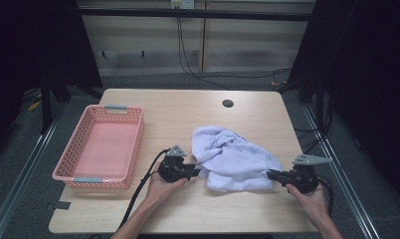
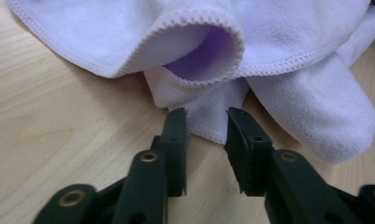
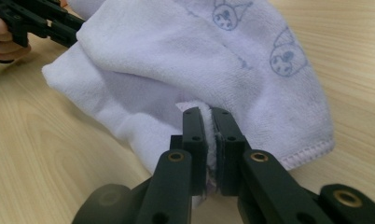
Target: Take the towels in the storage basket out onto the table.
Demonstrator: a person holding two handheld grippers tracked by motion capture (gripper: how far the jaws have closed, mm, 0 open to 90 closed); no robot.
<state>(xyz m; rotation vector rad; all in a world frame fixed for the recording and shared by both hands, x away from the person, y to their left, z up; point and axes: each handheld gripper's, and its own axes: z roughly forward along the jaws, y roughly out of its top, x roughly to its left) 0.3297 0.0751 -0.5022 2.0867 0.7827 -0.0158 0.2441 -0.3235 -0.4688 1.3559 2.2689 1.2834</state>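
A crumpled lilac towel (image 1: 233, 157) with small printed cartoon faces lies on the wooden table right of centre. My left gripper (image 1: 195, 172) is at the towel's left edge. In the left gripper view its jaws stand apart (image 2: 206, 121) with a hemmed corner of the towel (image 2: 288, 37) lying between the tips, and the pads do not press on it. My right gripper (image 1: 270, 174) is at the towel's lower right corner. In the right gripper view it is shut (image 3: 208, 112) on a fold of the towel (image 3: 176, 60), with cloth squeezed between the pads.
A pink plastic basket (image 1: 71, 144) with nothing in it stands at the table's left. A round cable hole (image 1: 228, 103) is near the far edge. The left gripper (image 3: 36, 23) and a hand appear at the top left of the right gripper view.
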